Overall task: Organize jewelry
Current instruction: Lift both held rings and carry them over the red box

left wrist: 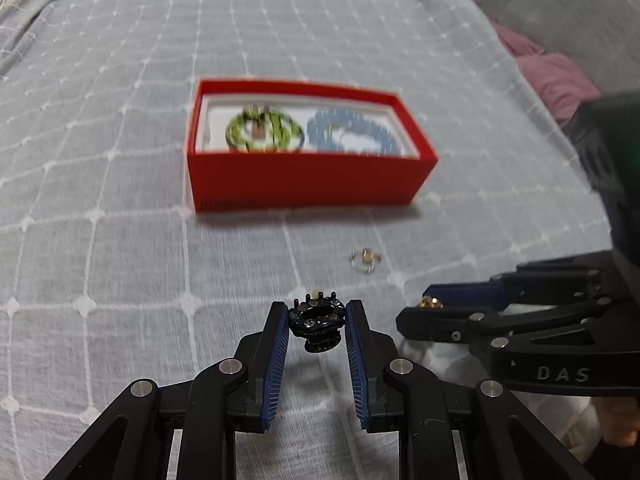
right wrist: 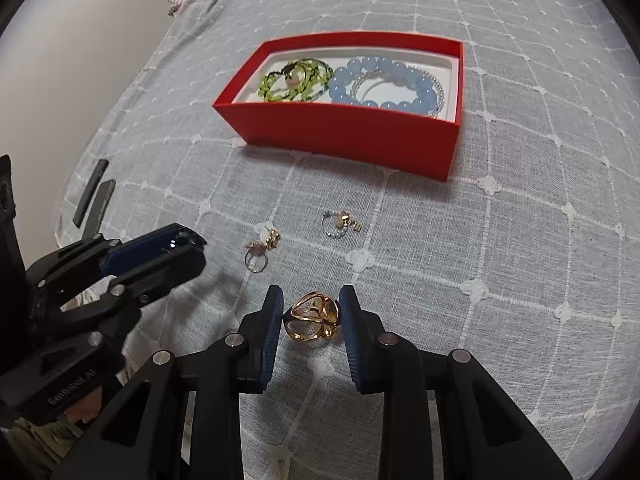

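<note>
The left gripper is clamped on a black jewelled ring; the right gripper pinches a gold openwork ring. Both are short of the red box, which already holds a green bracelet and a blue bead bracelet. Two small rings still lie on the bedspread.

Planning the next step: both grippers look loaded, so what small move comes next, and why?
Probably carry the gold ring, pinched in the right gripper, over the open red box beside the bracelets; the left gripper holds a black ring.
</note>
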